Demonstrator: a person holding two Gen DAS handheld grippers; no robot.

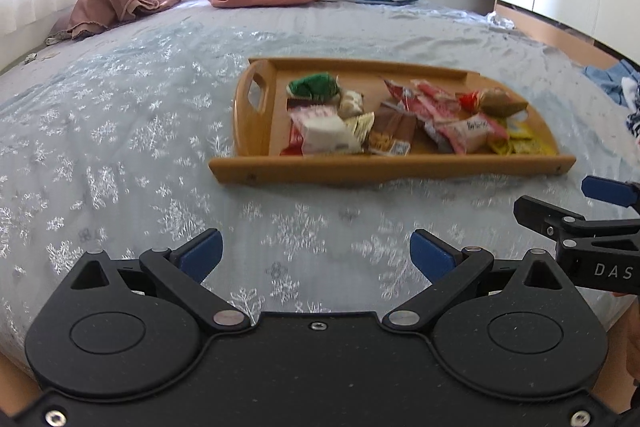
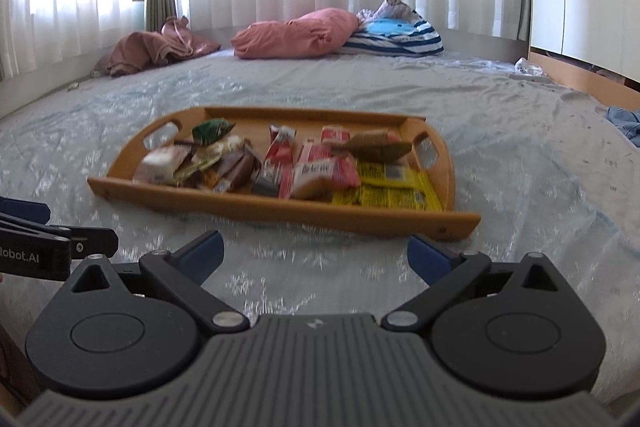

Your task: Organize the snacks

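The wooden tray (image 2: 280,215) is sitting on the bed (image 2: 120,115) at 12 o'clock, full of mixed snacks (image 2: 320,167). The left gripper (image 1: 316,253) and right gripper (image 2: 316,253) are both hanging wide open, holding nothing. Best to go slowly, picking one packet from the pile's edge.

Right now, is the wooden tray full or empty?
Full: the wooden tray on the bed holds many snack packets spread across its floor, none outside it.
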